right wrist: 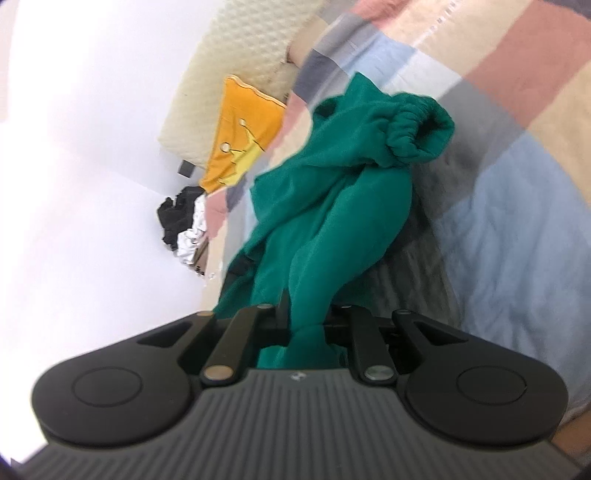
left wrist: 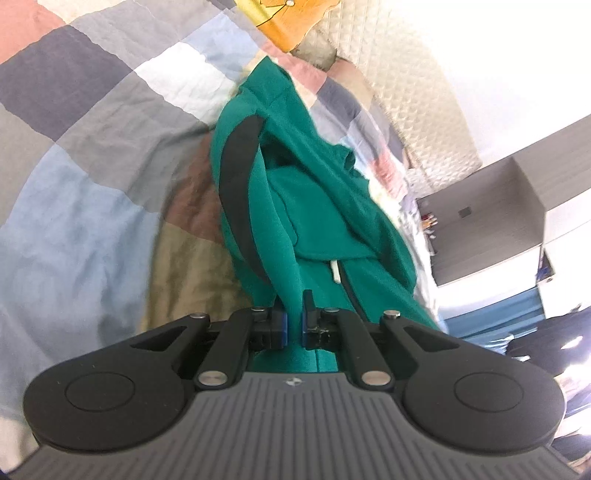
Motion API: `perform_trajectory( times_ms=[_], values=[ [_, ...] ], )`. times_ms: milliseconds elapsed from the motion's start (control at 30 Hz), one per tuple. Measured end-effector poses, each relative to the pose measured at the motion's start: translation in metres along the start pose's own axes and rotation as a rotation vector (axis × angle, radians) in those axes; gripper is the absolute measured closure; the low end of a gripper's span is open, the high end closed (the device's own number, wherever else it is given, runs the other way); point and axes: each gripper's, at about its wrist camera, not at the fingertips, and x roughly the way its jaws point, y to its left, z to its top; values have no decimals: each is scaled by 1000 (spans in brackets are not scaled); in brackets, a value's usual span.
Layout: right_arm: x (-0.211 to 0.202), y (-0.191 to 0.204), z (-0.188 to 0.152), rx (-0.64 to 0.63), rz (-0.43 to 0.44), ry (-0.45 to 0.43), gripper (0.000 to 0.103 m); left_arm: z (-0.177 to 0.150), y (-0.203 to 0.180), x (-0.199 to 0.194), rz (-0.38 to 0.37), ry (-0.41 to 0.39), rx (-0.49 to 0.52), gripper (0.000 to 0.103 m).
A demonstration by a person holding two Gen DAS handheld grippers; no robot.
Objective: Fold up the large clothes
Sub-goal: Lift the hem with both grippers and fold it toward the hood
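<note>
We clamp our left tool (left wrist: pixel 294 319) on the green garment (left wrist: pixel 295 206). Our right tool (right wrist: pixel 306 325) pinches it too, above the patchwork bed (right wrist: pixel 517 184).

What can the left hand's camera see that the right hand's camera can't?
Only the left wrist view shows the black stripe on the cloth, a white zipper pull and grey shelves by the wall.

Only the right wrist view shows the bunched elastic cuff and a black and white clothes pile past the bed.

Both show the green garment over the checked bedspread, the orange pillow, and a gripper, the left gripper and the right gripper, with its fingers shut on green cloth.
</note>
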Motion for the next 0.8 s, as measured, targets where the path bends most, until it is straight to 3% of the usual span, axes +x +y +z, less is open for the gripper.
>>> perform_trajectory(
  times_ms=[600, 800],
  values=[
    [-144, 32, -37, -102, 69, -74, 89, -98, -52, -111, -171, -39, -28, 96],
    [-158, 32, -42, -102, 53, -100, 89, -109, -61, -118, -203, -66, -25, 96]
  ],
)
